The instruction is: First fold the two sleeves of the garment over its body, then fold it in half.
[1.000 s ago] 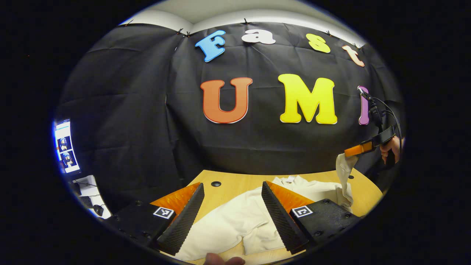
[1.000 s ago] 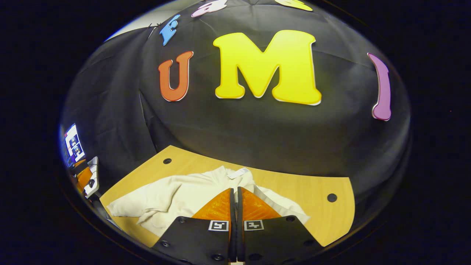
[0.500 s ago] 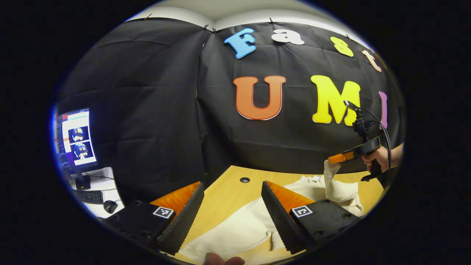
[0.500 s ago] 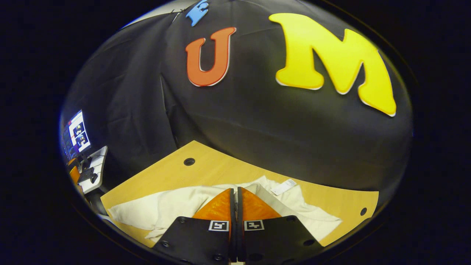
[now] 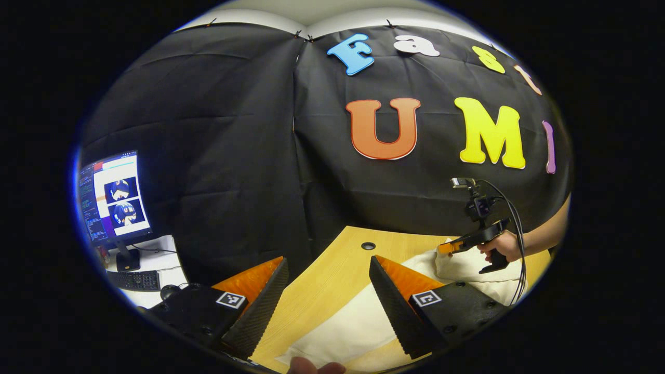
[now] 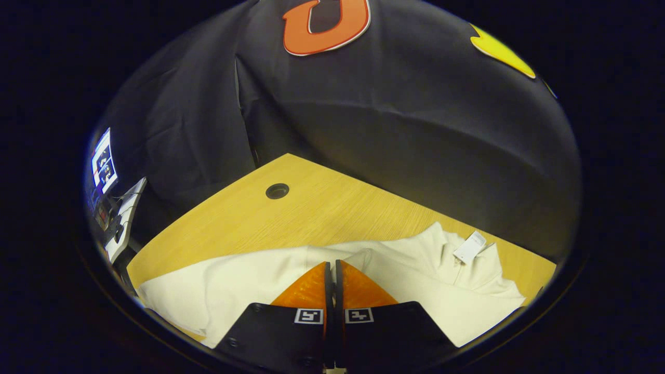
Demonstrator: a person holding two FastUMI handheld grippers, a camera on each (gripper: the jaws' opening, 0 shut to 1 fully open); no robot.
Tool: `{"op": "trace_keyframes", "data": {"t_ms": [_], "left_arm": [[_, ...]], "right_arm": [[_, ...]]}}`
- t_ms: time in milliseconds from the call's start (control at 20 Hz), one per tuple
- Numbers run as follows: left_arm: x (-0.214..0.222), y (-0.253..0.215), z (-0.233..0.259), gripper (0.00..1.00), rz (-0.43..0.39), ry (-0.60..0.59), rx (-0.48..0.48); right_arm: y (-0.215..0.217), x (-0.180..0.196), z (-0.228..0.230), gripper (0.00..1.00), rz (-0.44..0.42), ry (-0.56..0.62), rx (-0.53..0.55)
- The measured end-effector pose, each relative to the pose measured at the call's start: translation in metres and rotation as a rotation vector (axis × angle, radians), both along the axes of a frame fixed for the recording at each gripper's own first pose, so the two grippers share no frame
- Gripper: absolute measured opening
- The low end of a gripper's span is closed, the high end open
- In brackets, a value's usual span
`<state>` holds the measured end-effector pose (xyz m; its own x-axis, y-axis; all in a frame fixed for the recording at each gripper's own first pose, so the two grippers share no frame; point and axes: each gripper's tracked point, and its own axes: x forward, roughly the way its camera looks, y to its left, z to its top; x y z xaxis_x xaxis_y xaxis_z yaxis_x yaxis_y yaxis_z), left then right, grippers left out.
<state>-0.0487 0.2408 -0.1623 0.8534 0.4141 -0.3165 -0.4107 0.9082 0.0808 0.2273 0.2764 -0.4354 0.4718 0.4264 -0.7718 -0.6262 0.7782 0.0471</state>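
The cream garment [image 6: 415,280] lies on the wooden table [image 6: 311,208], soft, light and limp, best taken at a sleeve edge; the right gripper [image 6: 332,270] is clenched on its fabric, the left gripper [image 5: 327,291] spread, grasping nothing.
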Motion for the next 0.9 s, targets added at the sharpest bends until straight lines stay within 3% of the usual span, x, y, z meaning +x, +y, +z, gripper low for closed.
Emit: {"op": "trace_keyframes", "data": {"t_ms": [100, 200, 350, 400, 450, 700, 900], "left_arm": [[-0.001, 0.003, -0.002, 1.00, -0.003, 0.005, 0.005], [0.000, 0.004, -0.003, 1.00, -0.005, 0.003, 0.001], [0.000, 0.005, -0.008, 1.00, -0.013, 0.003, -0.006], [0.002, 0.005, -0.008, 1.00, -0.021, 0.002, -0.003], [0.001, 0.006, -0.010, 1.00, -0.026, 0.002, 0.005], [-0.008, 0.001, -0.024, 1.00, -0.087, 0.024, 0.044], [-0.024, -0.007, -0.036, 1.00, -0.132, 0.045, 0.048]], "right_arm": [[0.001, -0.003, -0.010, 0.01, -0.025, 0.003, -0.006], [0.004, -0.011, -0.005, 0.11, -0.036, 0.016, 0.024], [-0.008, -0.018, 0.009, 0.59, -0.063, 0.000, 0.035], [-0.012, -0.023, 0.016, 0.62, -0.071, -0.001, 0.049], [-0.016, -0.027, 0.026, 0.74, -0.084, -0.006, 0.065], [-0.052, -0.053, 0.094, 0.89, -0.122, -0.114, 0.129], [-0.080, -0.096, 0.156, 0.91, -0.134, -0.173, 0.196]]}}
